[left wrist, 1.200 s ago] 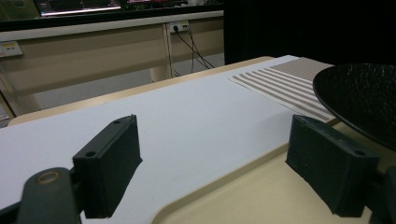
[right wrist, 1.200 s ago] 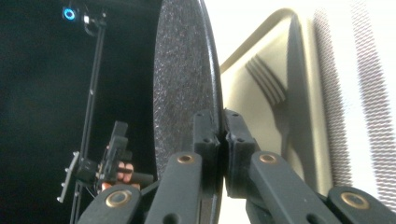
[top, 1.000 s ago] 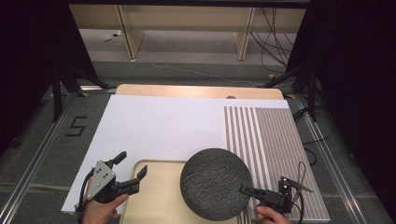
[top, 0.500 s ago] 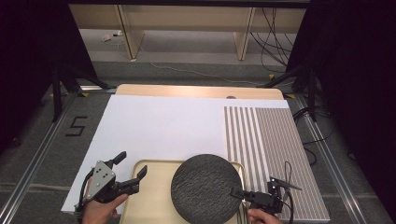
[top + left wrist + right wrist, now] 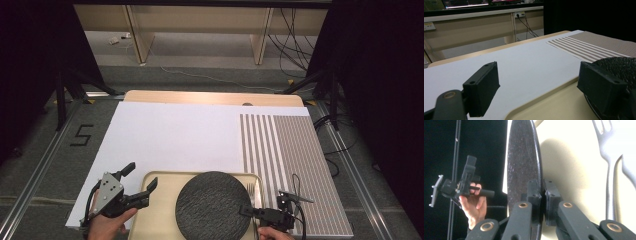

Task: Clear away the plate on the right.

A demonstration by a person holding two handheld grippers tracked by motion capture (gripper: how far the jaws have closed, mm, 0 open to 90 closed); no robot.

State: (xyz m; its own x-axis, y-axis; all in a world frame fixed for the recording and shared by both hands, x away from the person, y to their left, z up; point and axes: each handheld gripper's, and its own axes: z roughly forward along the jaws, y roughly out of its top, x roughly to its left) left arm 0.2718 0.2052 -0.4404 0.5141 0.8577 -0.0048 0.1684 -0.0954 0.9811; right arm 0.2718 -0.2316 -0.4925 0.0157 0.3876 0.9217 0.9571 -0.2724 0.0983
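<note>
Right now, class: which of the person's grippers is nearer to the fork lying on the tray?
Right. The right gripper, clamped on the dark round plate, sits just below the fork. The left gripper hovers open at the tray's far left edge.

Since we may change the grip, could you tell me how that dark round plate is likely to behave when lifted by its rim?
The dark round plate looks stiff: it keeps flat with the right gripper pinching only its edge. Its rough, stone-like surface probably resists slipping. Held so far off-centre, it may feel heavy and tend to droop toward the tray.

Both claws are matte black with brass-coloured pivot pins; the left claw (image 5: pixel 137 184) carries a grey three-cornered plate, the right claw (image 5: pixel 246 210) a thin black cable.
</note>
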